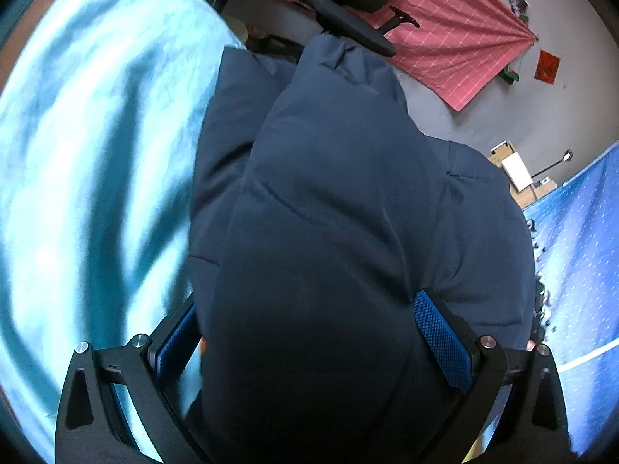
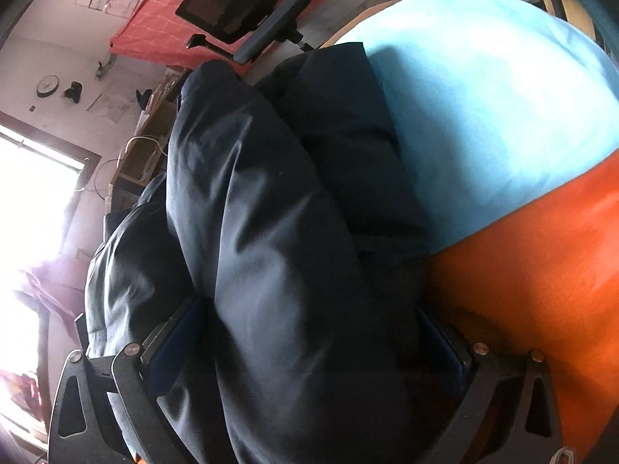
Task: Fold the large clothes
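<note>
1. Grey-walled room behind, with a pink checked cloth (image 1: 456,42) pinned up and a black office chair (image 1: 348,4) in front of it; bright window (image 2: 27,201) at the left of the right wrist view.
2. Light blue sheet (image 1: 89,162) spread over the surface underneath; whether bed or desk, cannot tell. Orange surface (image 2: 541,270) showing past the sheet's near edge in the right wrist view.
3. Dark blue padded jacket (image 1: 340,201) bunched into thick rolls and lifted in front of both cameras, part of it lying on the sheet toward its far edge.
4. Left hand-held gripper (image 1: 313,344) pinching a fat fold of the jacket, the blue textured pads (image 1: 441,336) pressed against the cloth on either side, jaws held wide apart by the bulk between them.
5. Right hand-held gripper (image 2: 305,352) likewise clamped on a thick roll of the same jacket, fabric filling the whole gap between the two fingers and spilling over the left one.
6. Blue dotted cloth (image 1: 580,255) hanging at the right edge of the left wrist view, cardboard boxes (image 1: 514,170) stacked against the wall just beside it.
7. Round clock (image 2: 47,85) on the wall in the right wrist view, near small dark items too blurred to name.
</note>
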Tool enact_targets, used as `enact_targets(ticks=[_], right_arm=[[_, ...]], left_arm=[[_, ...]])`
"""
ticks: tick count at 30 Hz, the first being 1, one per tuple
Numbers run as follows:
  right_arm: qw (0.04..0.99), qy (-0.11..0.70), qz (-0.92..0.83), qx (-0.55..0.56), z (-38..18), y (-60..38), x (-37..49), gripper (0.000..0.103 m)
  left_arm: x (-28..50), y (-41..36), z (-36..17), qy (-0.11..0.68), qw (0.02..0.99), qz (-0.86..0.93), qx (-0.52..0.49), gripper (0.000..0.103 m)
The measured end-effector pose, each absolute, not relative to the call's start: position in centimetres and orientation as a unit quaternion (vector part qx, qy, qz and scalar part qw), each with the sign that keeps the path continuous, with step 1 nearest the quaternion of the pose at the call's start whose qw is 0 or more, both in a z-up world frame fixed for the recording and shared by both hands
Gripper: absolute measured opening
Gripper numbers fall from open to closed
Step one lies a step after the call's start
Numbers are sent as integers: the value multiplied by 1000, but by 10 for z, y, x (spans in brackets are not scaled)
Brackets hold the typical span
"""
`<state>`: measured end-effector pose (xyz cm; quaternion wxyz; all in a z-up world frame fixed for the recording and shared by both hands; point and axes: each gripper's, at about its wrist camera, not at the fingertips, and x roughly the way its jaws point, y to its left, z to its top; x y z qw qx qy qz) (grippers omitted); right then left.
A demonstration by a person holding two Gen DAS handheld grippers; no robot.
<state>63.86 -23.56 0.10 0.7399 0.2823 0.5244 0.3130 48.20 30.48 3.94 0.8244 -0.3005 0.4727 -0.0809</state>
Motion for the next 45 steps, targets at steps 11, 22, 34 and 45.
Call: enact_targets(ticks=[11, 22, 34, 45], right_arm=[[753, 529, 277, 278, 15, -222, 629, 89], [792, 498, 252, 248, 53, -209, 600, 29], [827, 452, 258, 212, 101, -200, 572, 19], [846, 425, 265, 184, 145, -205, 545, 18]], left_arm=[[471, 296, 64, 469, 839, -42, -273, 73], [446, 248, 99, 455, 872, 39, -175, 28], [430, 190, 145, 392, 912, 71, -103, 14], [419, 150, 184, 366, 926, 50, -80, 13]])
